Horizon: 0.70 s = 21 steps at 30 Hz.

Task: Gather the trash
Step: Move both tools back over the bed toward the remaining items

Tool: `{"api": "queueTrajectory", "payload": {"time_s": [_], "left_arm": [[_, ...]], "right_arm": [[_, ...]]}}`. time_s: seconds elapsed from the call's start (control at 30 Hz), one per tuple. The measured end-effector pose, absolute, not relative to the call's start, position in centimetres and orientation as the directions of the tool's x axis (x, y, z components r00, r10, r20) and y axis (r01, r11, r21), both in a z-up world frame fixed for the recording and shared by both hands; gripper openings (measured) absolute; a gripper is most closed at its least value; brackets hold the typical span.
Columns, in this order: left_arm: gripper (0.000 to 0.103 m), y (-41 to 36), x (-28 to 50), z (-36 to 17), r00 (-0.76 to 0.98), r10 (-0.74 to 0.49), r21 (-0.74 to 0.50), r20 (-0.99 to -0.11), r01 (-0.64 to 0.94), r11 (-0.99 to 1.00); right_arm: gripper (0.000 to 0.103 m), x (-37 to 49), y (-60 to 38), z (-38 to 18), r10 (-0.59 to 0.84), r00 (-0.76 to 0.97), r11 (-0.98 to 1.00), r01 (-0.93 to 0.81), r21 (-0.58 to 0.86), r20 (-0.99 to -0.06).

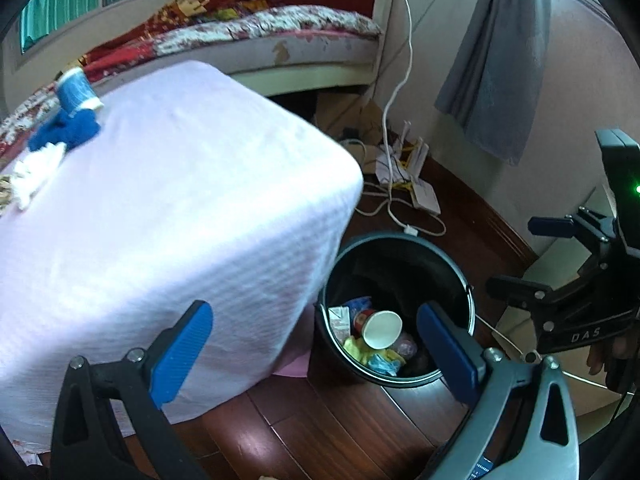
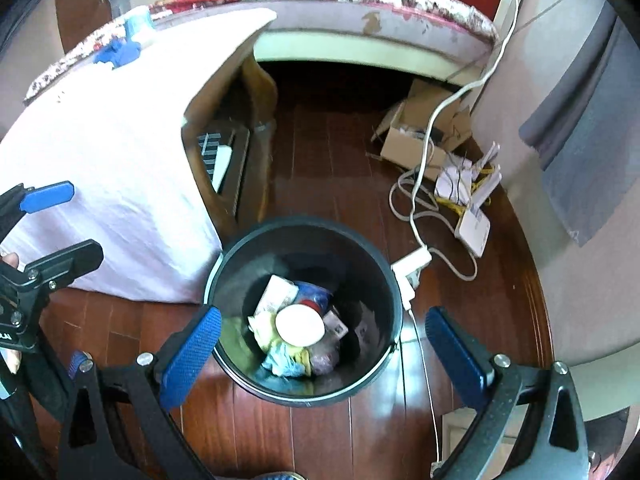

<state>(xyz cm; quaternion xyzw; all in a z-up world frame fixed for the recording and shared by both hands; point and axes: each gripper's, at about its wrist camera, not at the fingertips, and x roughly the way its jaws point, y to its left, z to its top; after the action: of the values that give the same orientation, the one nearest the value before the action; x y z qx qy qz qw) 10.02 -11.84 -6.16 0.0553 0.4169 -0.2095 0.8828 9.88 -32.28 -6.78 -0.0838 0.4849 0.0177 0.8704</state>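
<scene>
Now both grippers, left gripper (image 1: 314, 354) and right gripper (image 2: 322, 360), gaped empty above the bin (image 2: 394, 280); remaining trash (image 1: 76, 92) sat on the bench (image 1: 180, 200). I judged a wide approach best.

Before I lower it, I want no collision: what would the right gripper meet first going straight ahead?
Probably the white paper cup atop the trash in the black bin; the open right gripper points into its mouth, though depth is unclear.

The letters "DAS" stand in pale print on the black frame of the right tongs (image 1: 520, 254), seen from the left wrist; nothing else is legible.
</scene>
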Motion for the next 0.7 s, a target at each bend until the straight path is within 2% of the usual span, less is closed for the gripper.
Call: {"api": "queueTrajectory", "payload": {"time_s": [0.3, 0.7], "left_arm": [[0.102, -7.5, 10.1, -3.3, 0.647, -0.281, -0.065, -0.709, 0.337, 0.939], [0.102, 4.2, 12.4, -1.5, 0.730, -0.113, -0.044, -0.674, 0.113, 0.993]], "right_arm": [[0.103, 10.5, -28.4, -2.1, 0.014, 0.634, 0.981, -0.158, -0.113, -0.773], [0.103, 15.8, -18.5, 0.4, 0.143, 0.672, 0.959, -0.277, -0.067, -0.726]]}}
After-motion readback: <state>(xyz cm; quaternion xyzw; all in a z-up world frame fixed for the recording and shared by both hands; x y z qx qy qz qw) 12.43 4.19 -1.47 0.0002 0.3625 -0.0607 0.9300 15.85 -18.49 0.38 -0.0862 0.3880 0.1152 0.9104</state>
